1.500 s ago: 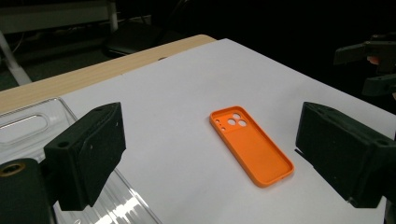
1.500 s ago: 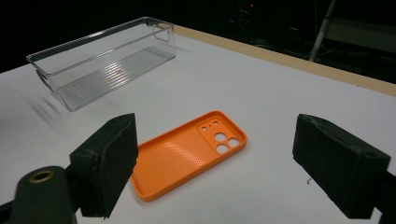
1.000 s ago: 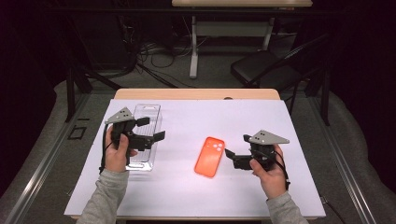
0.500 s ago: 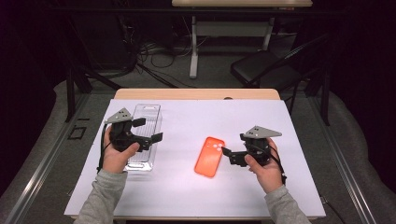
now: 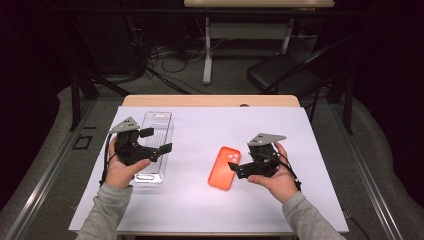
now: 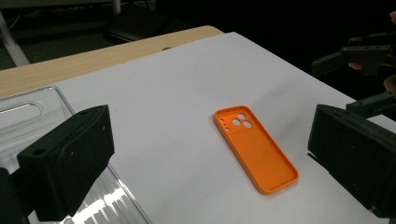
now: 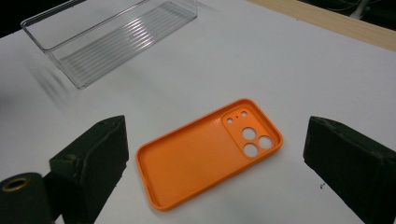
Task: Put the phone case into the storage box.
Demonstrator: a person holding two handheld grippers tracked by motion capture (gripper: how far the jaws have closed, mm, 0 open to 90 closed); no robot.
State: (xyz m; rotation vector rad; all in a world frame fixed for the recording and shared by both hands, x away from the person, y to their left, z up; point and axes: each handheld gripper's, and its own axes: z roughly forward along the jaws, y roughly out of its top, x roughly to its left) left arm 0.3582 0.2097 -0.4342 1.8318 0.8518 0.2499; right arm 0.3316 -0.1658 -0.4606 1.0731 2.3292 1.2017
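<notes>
We see the orange phone case [image 5: 224,167] lying flat on the white table cover [image 5: 210,130], open side up, camera cutouts toward the top of the frame, just right of centre in the high view. Nothing holds it.

Right gripper [image 5: 239,171]: lower right of the high view, held in the person's right hand [image 5: 277,177], jaws pointing left at the case. Tips sit right at the case's right edge; we can't tell whether they touch it. Jaws wide apart and have just been opening further, nothing clamped. In the right gripper view the case [image 7: 210,151] lies on the table between and beyond the two black jaws, clear of both pads.

Left gripper [image 5: 156,141]: centre left of the high view, in the left hand [image 5: 120,167], above the clear plastic tray [image 5: 157,120]. Jaws fully spread, just opened the last bit, holding nothing. In the left gripper view the tray [image 6: 28,109] runs along the left edge under the left jaw, and the case [image 6: 256,150] is right of centre on bare table, well apart from that gripper. The right gripper [image 6: 369,77] shows at the upper right edge there.

Tray is empty, long axis running up the frame, left of the case and well apart from it. Wooden table edge [image 5: 210,100] shows above the white cover.
</notes>
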